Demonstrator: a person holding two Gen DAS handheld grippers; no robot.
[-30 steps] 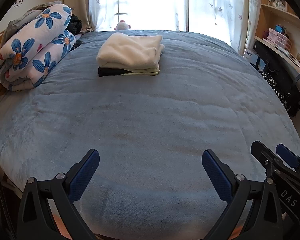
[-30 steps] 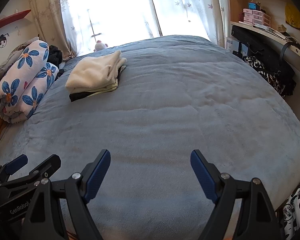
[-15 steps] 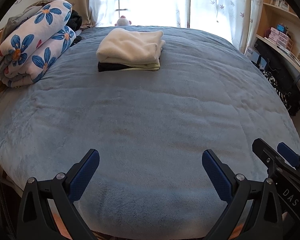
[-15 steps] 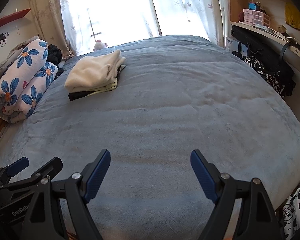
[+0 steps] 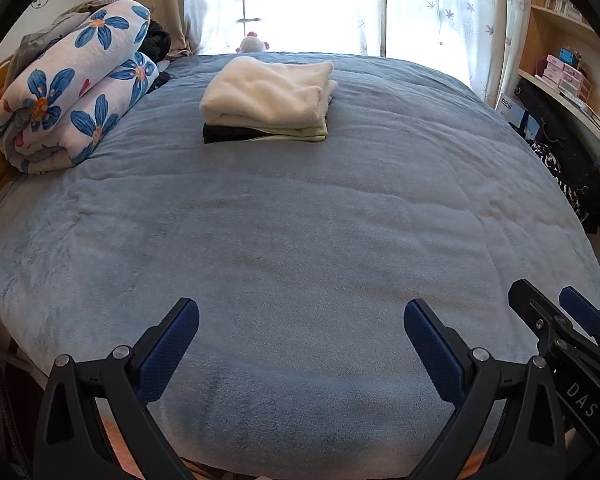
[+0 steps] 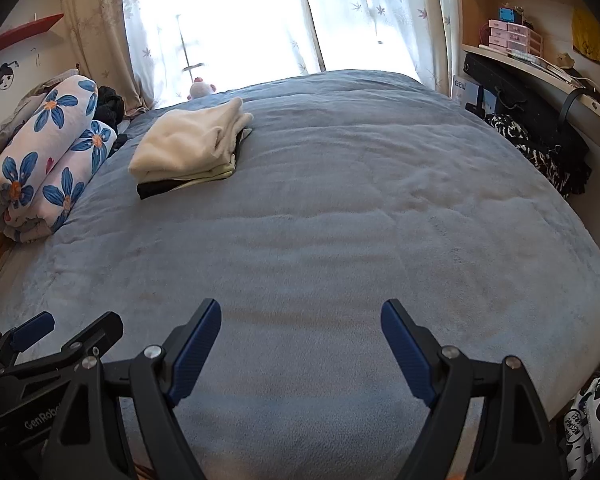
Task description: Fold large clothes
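Note:
A stack of folded clothes [image 5: 268, 98], cream on top with a dark piece beneath, lies on the far left part of the blue-grey bed cover [image 5: 300, 240]; it also shows in the right wrist view [image 6: 190, 146]. My left gripper [image 5: 300, 320] is open and empty over the near edge of the bed. My right gripper [image 6: 300, 320] is open and empty beside it, also over the near edge. The right gripper's fingers [image 5: 572, 312] show at the right of the left wrist view. Both grippers are far from the stack.
A rolled flowered quilt [image 5: 68, 96] lies along the bed's left side, with dark clothes [image 6: 110, 104] behind it. A small plush toy [image 5: 254, 44] sits by the curtained window. Shelves, a desk and a black bag [image 6: 540, 128] line the right side.
Both grippers have tilted slightly, so the bed and the folded stack sit a little lower in view. Both stay open and empty.

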